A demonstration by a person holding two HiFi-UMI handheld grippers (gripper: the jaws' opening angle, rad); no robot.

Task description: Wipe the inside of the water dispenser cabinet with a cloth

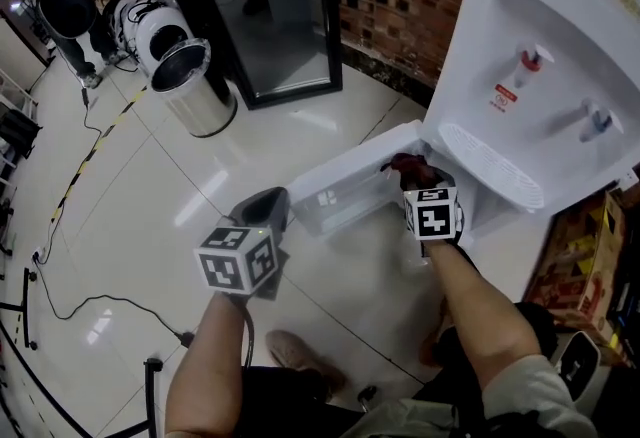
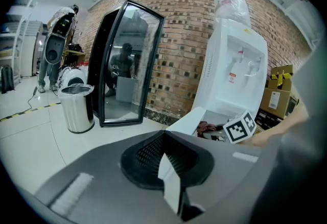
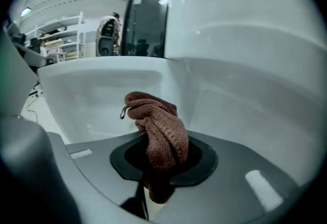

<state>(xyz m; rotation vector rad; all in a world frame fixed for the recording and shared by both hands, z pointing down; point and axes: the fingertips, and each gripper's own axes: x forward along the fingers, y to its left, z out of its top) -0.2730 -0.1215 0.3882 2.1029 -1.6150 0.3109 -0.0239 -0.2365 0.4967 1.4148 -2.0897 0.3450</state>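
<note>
The brown knitted cloth (image 3: 159, 133) looks soft, light and floppy (apt to bunch); the right gripper (image 3: 158, 161) has its fingers pinching its gathered middle, a sound hold, inside the open water dispenser cabinet (image 1: 345, 188); the left gripper (image 2: 171, 179) has its fingers pressed together, empty.

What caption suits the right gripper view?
Right gripper clamps a brown knitted cloth, facing the white dispenser cabinet interior.

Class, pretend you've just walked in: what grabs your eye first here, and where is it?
The tall white water dispenser at the right, its low cabinet door swung open. At that opening, the right tongs clamp a brown knitted cloth. A shiny steel bin stands at the left.
</note>
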